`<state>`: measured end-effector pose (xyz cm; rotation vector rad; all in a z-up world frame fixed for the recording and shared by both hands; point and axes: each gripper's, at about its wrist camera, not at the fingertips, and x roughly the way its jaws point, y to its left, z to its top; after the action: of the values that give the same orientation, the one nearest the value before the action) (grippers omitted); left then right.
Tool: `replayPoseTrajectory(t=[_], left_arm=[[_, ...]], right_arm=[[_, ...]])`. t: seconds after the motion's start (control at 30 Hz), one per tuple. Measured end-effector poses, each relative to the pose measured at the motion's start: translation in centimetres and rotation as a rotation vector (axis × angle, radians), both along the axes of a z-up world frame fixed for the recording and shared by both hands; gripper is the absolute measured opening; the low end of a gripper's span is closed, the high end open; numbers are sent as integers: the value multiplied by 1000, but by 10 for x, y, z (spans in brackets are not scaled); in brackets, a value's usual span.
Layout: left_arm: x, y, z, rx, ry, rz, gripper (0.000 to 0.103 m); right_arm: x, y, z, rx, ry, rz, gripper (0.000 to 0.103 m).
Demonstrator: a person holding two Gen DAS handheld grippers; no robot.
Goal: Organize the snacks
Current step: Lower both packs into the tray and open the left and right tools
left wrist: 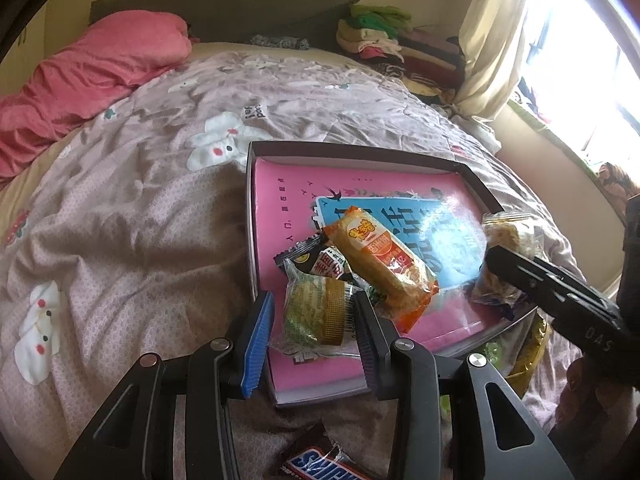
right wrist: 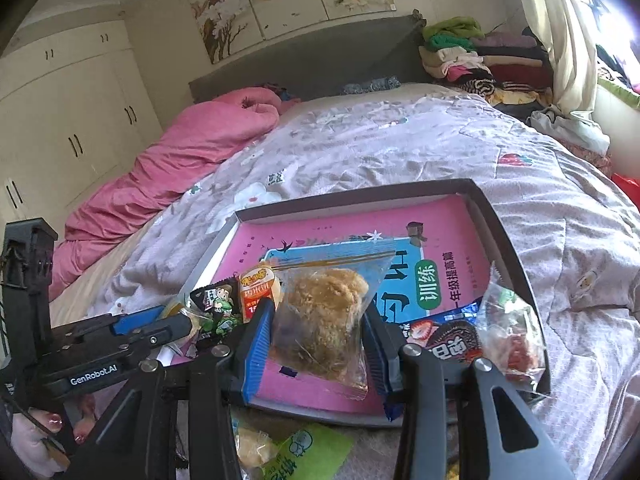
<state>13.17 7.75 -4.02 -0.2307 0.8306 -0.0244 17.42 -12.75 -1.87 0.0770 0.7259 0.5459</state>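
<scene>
Right gripper (right wrist: 318,344) pinching a clear bag of floss cake (right wrist: 324,320) over the near edge of the tray (right wrist: 516,236); left gripper (left wrist: 314,332) clamps a green-wrapped pastry (left wrist: 316,308) beside it. Risk: the slick bag may slip free, or the converging grippers may collide above the tray.

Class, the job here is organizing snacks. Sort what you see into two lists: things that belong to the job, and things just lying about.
Belongs to the job:
- shallow box
- orange cracker packet
- green-and-gold cake packet, in the left hand-held gripper
- clear bag of floss cake, in the right hand-held gripper
- Snickers bar

Just lying about:
- pink quilt
- folded clothes
- curtain
</scene>
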Motion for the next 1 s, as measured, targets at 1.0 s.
replayPoseTrajectory(t=[1.0], left_arm=[[7,-8,-9,-25,24,-55,41]], right_arm=[[-2,20,-30,-114,73,12,43]])
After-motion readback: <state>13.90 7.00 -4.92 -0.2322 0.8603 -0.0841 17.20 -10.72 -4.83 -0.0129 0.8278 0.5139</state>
